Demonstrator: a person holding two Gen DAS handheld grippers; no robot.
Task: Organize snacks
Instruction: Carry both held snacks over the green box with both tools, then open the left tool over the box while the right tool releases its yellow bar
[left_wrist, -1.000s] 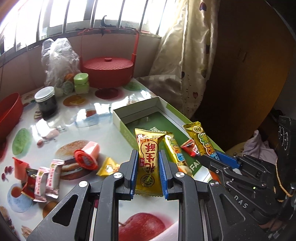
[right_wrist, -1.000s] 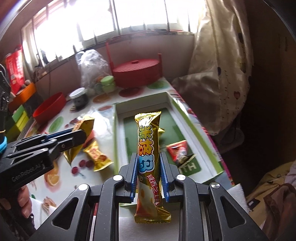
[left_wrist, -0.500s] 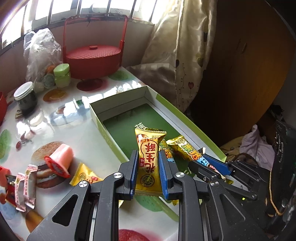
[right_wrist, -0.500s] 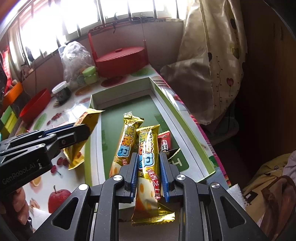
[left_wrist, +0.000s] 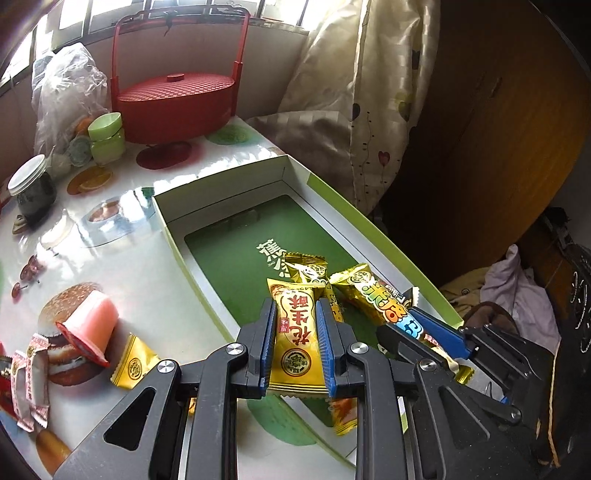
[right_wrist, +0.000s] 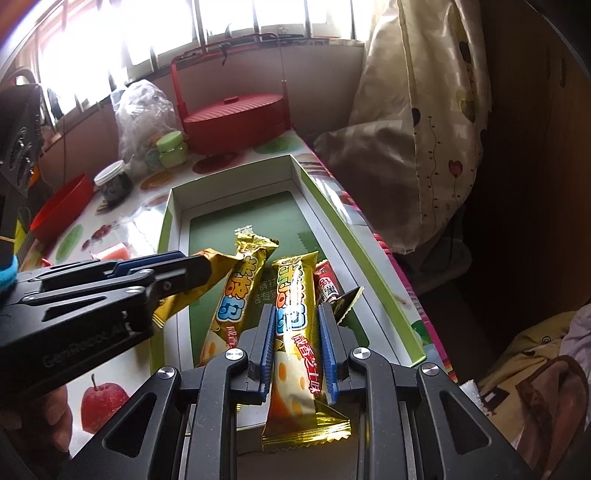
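My left gripper is shut on a gold snack pack with red characters, held over the near left part of the open green-floored box. My right gripper is shut on a long gold bar with blue letters, low over the box's near end. A second gold bar lies in the box just left of it, and a small red pack lies to its right. In the left wrist view the right gripper comes in from the right with its bar.
On the fruit-print table left of the box lie a pink jelly cup, a small gold candy and pink wrapped sweets. A red lidded basket, green jars, a dark jar and a red bowl stand behind. A curtain hangs right.
Both grippers have come down and forward over the box with their snacks still held. The right gripper's bar now sits low beside the bar lying in the box.
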